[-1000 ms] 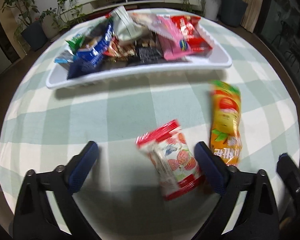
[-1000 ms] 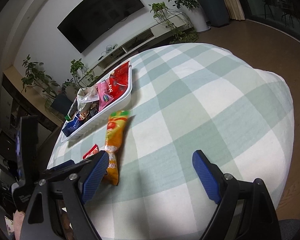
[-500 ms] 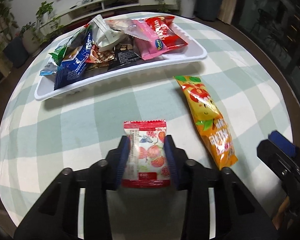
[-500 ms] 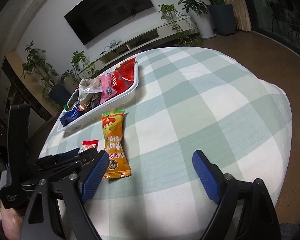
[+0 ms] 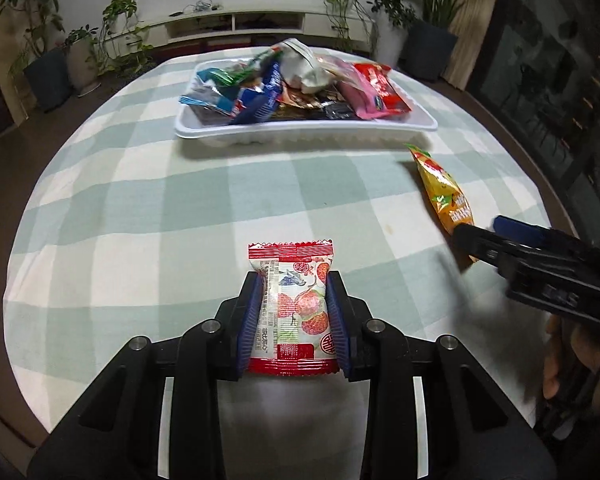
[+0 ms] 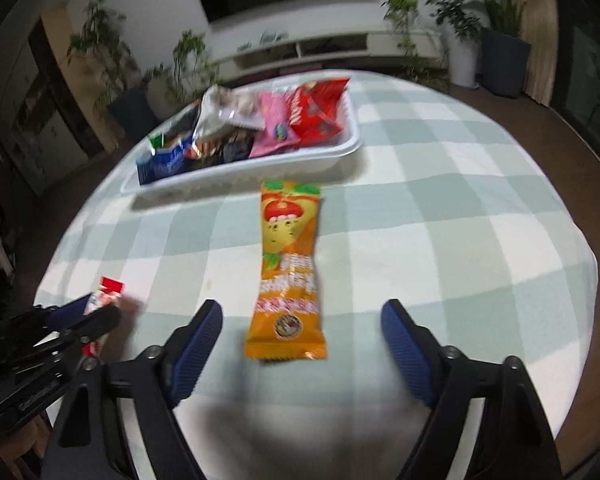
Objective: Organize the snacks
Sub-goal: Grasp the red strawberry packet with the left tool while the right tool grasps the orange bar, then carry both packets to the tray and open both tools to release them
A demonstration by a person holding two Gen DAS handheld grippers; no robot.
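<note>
My left gripper [image 5: 293,280] is shut on a red-and-white strawberry snack packet [image 5: 292,304], held just above the checked tablecloth; it also shows in the right wrist view [image 6: 107,294]. My right gripper [image 6: 302,320] is open, its fingers on either side of the near end of an orange snack packet [image 6: 288,268] that lies flat on the cloth. That orange packet shows at the right of the left wrist view [image 5: 444,188]. A white tray [image 5: 300,134] holding several snack packets stands at the far side of the table, also in the right wrist view [image 6: 260,168].
The round table has a green-and-white checked cloth [image 5: 140,216]. Its edge curves close on all sides. Potted plants [image 5: 52,60] and a low TV shelf [image 5: 236,20] stand beyond the table.
My left gripper closed on the strawberry packet and lifted back from the tray. My right gripper swung left and now straddles the orange packet's near end.
</note>
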